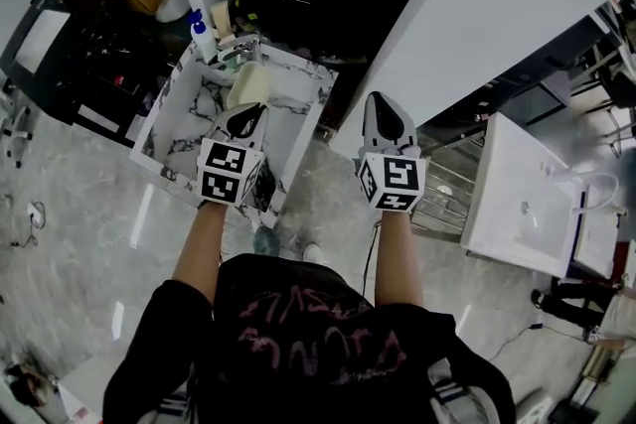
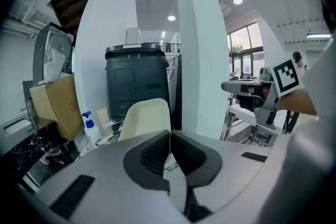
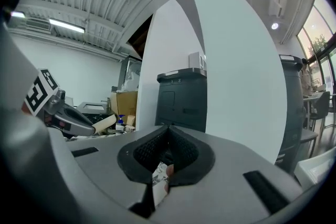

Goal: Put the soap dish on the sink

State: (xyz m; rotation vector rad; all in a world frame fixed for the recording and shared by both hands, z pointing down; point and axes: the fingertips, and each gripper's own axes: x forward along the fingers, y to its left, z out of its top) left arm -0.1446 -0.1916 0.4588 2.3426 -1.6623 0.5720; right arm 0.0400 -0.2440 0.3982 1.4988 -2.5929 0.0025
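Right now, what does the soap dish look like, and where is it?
The soap dish is pale cream, smooth and plain. It looks like plastic and has rounded corners. The left claw is shut on its near edge, so the dish sticks out past the tips and tilts upward. It hangs over the white, marble-patterned sink. Only the claw seems to touch it.

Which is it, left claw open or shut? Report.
Shut on the dish: the left claw pinches its edge, and the dish juts from the tip in both gripper views.
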